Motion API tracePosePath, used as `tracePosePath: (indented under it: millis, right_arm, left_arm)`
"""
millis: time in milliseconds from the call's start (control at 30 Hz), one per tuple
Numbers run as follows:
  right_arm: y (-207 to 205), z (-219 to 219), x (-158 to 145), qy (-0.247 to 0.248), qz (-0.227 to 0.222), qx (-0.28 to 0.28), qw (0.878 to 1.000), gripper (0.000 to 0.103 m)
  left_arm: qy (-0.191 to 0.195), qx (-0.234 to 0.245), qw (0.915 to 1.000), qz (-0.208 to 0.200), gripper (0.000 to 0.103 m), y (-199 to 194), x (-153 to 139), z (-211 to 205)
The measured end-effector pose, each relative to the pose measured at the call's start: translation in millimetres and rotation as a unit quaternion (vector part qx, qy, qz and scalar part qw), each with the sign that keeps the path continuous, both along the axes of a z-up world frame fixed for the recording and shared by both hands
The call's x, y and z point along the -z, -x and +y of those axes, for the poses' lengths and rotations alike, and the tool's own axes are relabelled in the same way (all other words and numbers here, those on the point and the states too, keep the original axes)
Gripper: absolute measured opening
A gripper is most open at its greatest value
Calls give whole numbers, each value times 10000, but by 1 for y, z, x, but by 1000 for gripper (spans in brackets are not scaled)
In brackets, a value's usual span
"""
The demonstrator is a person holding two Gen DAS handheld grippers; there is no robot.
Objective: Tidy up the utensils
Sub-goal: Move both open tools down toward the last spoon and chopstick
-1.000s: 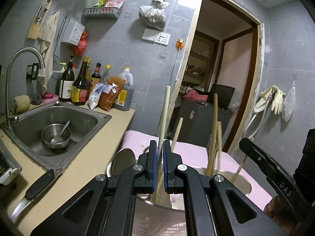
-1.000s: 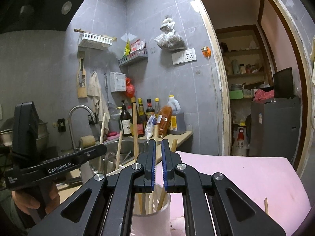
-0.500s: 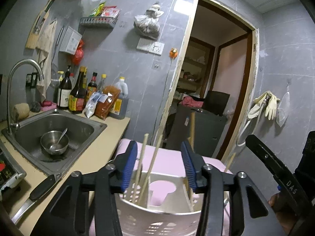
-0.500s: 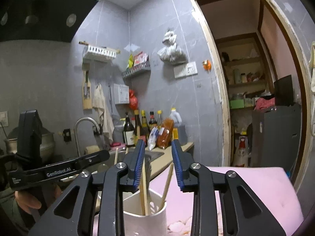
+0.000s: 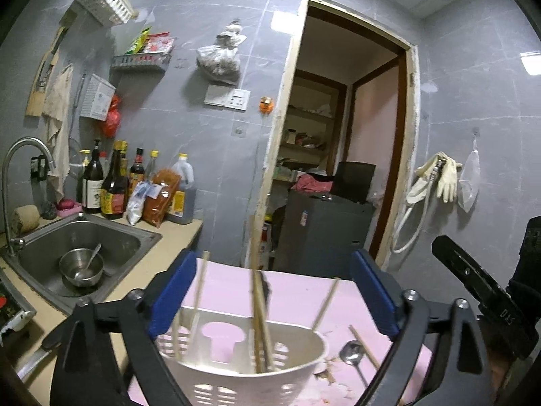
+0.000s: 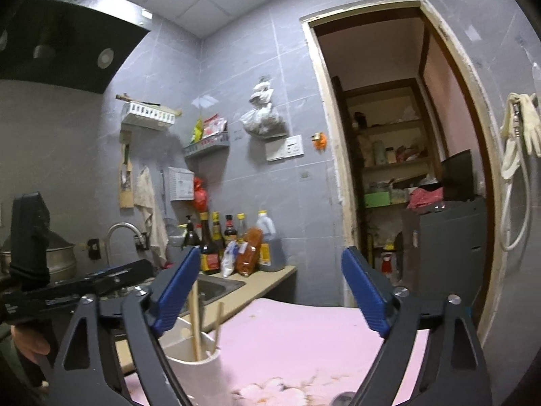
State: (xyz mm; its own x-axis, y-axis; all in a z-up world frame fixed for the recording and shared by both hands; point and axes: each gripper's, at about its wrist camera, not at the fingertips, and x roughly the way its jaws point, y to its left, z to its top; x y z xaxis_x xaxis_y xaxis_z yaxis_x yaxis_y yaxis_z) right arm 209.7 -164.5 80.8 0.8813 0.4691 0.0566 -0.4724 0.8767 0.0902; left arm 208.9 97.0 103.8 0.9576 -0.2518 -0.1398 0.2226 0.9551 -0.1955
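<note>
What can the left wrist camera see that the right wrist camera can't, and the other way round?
Only the left wrist view shows the sink basin's steel bowl and a metal spoon lying on the pink cloth. Only the right wrist view shows the range hood and a steel pot at far left. Both show the white utensil holder with chopsticks, the sauce bottles and the doorway.

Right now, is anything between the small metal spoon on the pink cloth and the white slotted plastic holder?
Nothing visible. The small metal spoon lies just right of the white slotted plastic holder; a loose wooden chopstick lies on its other side.
</note>
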Motion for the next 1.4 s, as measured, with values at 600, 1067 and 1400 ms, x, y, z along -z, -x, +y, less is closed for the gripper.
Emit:
tracePosePath:
  millis: [600,1067,1400]
  right_arm:
    - [16,-89,25,480,308,703,9959,103]
    - [-5,-115,61,1149,1463,572,9809,103]
    - [-44,-94,96,1733,2751,242,9454,90]
  left_arm:
    - [-486,669,9957,421,101,8,37,-98]
    - [-1092,1106,9716,1786,100,-9,88,-144]
    - [-1131,667,9534,2716,100,-25,118,-136]
